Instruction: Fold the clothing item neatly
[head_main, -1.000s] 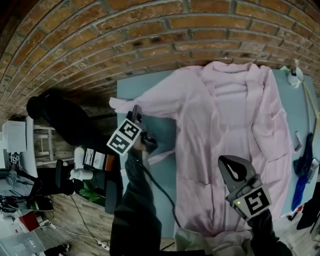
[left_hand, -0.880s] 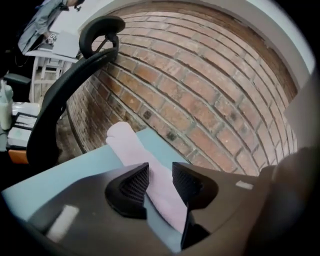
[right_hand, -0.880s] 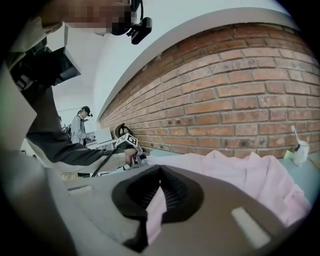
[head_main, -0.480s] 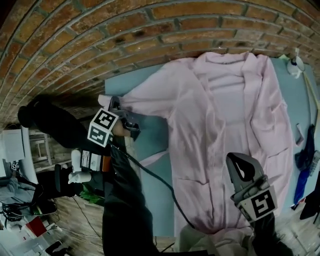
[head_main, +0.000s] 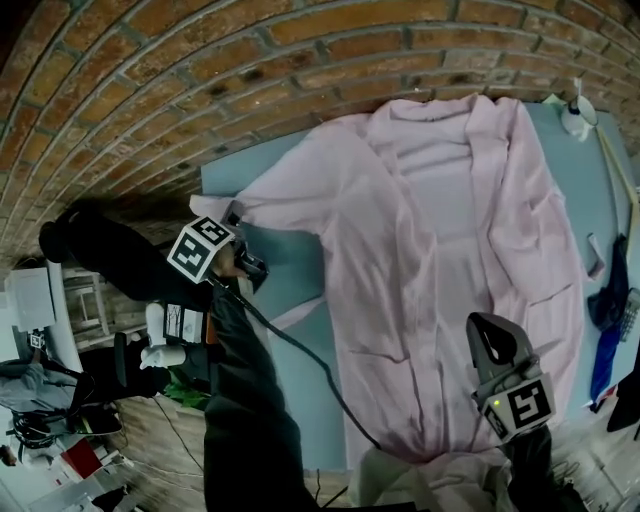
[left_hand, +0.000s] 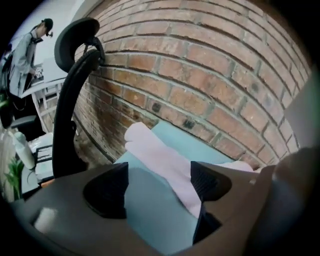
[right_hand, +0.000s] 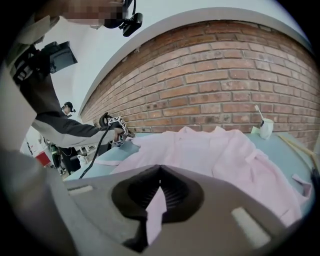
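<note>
The pale pink robe (head_main: 440, 230) lies spread flat, front open, on the blue bench (head_main: 290, 270), one sleeve (left_hand: 160, 160) stretched leftward. The left tongs (left_hand: 159, 182) have just opened and straddle that sleeve unpinched. The right tongs (right_hand: 159, 172) are closed and empty.

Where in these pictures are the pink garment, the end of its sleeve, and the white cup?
pink garment (head_main: 440, 230), head view, middle of its front.
sleeve end (left_hand: 144, 141), left gripper view, on the cuff.
white cup (right_hand: 266, 129), right gripper view, on its side.
</note>
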